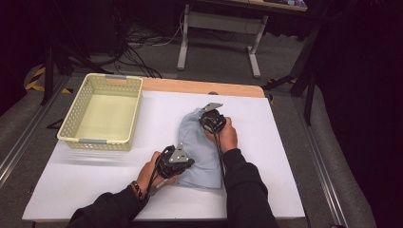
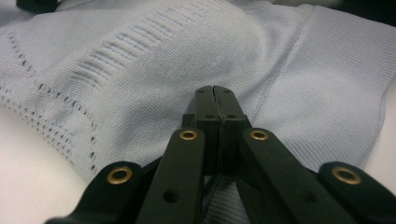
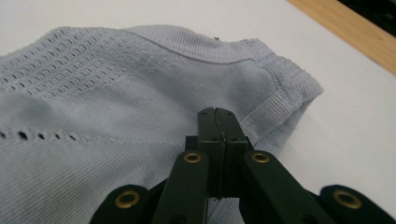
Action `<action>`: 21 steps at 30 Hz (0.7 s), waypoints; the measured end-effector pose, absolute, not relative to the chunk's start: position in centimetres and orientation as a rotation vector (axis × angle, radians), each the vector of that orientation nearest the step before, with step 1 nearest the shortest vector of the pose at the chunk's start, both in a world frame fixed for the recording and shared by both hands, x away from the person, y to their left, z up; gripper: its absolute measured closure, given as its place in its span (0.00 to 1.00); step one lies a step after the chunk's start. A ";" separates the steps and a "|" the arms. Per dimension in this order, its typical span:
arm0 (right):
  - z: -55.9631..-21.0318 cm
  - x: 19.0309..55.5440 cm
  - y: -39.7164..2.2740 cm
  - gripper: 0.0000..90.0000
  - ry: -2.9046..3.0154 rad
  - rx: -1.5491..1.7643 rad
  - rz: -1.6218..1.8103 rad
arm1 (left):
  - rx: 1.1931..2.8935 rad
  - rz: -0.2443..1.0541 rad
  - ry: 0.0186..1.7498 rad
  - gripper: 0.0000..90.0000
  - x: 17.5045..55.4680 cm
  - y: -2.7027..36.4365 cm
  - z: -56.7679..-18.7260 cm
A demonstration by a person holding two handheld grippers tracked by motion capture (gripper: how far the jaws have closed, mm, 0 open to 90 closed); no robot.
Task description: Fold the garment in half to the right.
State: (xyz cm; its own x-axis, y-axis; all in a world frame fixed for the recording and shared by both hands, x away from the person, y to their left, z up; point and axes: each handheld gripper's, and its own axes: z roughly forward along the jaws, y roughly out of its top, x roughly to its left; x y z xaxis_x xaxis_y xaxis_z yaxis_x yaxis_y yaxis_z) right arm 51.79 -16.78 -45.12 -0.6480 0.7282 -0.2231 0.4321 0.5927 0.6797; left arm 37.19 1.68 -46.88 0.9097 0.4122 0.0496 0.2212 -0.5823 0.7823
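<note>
A pale blue knit point(image 1: 199, 147) lies folded mid-table on the white sheet point(image 1: 266, 156), its long axis running from the person's edge away toward the far edge, neckband point(image 3: 219, 49) at the far end. The left gripper point(image 2: 215, 91) sits on its near left part, the right gripper point(image 3: 216, 113) near the collar; both have jaws pressed together, empty. A basket point(image 1: 102, 141) stands to the left.

We see the table point(image 1: 266, 142) brightly lit from above, the room behind it dark; the nearest knit point(image 2: 140, 60) looks soft.
</note>
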 end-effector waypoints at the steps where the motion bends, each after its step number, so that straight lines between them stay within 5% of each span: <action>1: -44.8 51.6 -16.7 1.00 2.324 0.911 0.814 | 2.212 0.284 0.451 1.00 37.2 1.7 -46.9; 11: -42.3 46.1 -16.7 1.00 2.347 0.784 0.987 | 2.214 0.295 0.448 1.00 37.1 1.6 -46.9; 21: -44.4 42.5 -18.5 1.00 2.361 0.794 0.924 | 2.210 0.286 0.451 1.00 37.1 1.6 -46.9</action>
